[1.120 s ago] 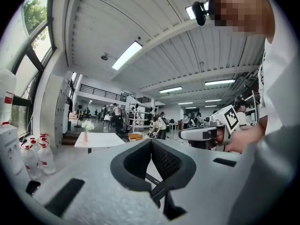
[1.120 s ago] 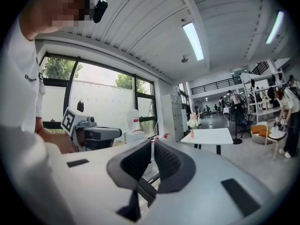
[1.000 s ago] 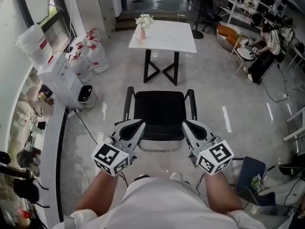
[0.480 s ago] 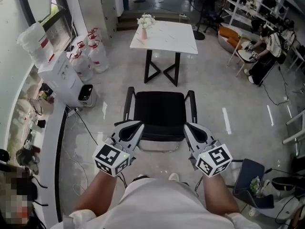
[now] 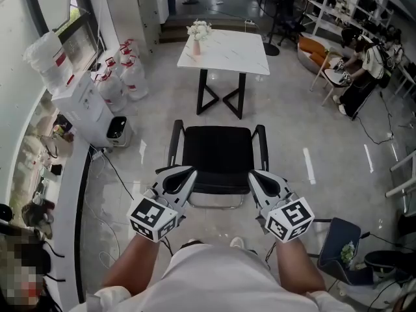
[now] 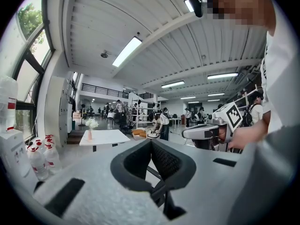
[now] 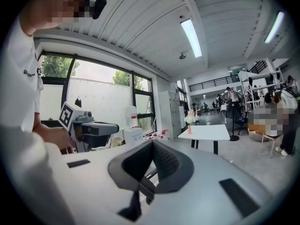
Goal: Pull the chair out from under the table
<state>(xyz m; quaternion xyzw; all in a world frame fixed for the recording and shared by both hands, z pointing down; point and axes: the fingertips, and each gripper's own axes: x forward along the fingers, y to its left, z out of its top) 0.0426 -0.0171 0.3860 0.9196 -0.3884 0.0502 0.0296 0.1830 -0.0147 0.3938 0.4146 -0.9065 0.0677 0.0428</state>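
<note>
At the left, a loose cable (image 5: 123, 177) lies on the floor beside the chair (image 5: 218, 149), and the chair's frame could catch on it if dragged nearer. The left tool (image 5: 188, 171) has its jaws pressed together on nothing, with its tip at the chair's near edge. The right tool (image 5: 254, 174) is the same, so any pull now would likely slip off without gripping the chair. The chair already stands well apart from the tabletop (image 5: 235, 52), between it and the person, and hauling it further risks bumping the person's feet (image 5: 238, 240). Only the head view shows the chair's seat, the cable and the gap to the tabletop. The two gripper views look level across the room instead. They show the jaw tips meeting, the other tool alongside, and the ceiling lights (image 6: 125, 51), which the head view leaves out.
</note>
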